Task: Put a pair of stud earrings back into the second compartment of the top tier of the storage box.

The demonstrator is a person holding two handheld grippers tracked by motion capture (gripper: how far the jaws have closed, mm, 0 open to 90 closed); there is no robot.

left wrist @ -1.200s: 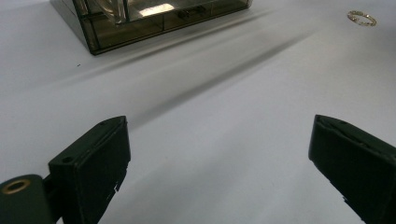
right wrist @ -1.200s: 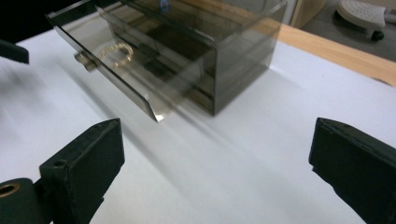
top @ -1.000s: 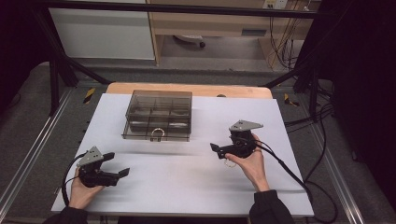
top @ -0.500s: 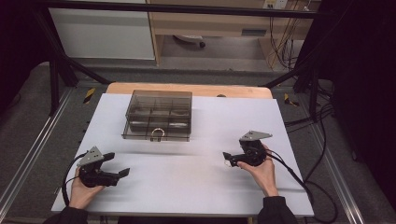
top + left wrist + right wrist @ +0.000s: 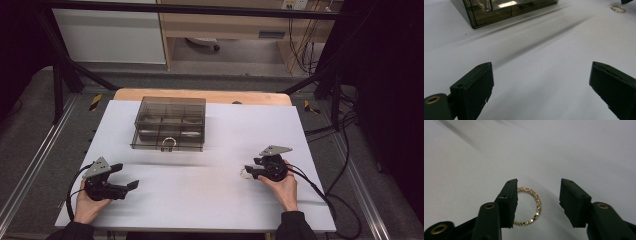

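Ring: a gold beaded ring (image 5: pixel 529 206) is seen lying flat on the white table (image 5: pixel 200 200), at about 4 o'clock from the box.
Ring against right gripper: the ring (image 5: pixel 246 173) is found between the jaws of the right gripper (image 5: pixel 537 202), against the jaw at 9 o'clock and partly hidden by it; a clear gap is left to the jaw at 3 o'clock.
Right gripper state: the jaws have just been closing around the ring and are held half spread, not yet pinched on it.
Left gripper: the left gripper (image 5: pixel 125 177) is held at the table's 7 o'clock corner, jaws spread wide with nothing between them.
Box: a smoky clear compartment box (image 5: pixel 169 123) is set at 12 o'clock on the table.
Ring from the left gripper view: the ring (image 5: pixel 618 8) is seen at 1 o'clock, well apart.
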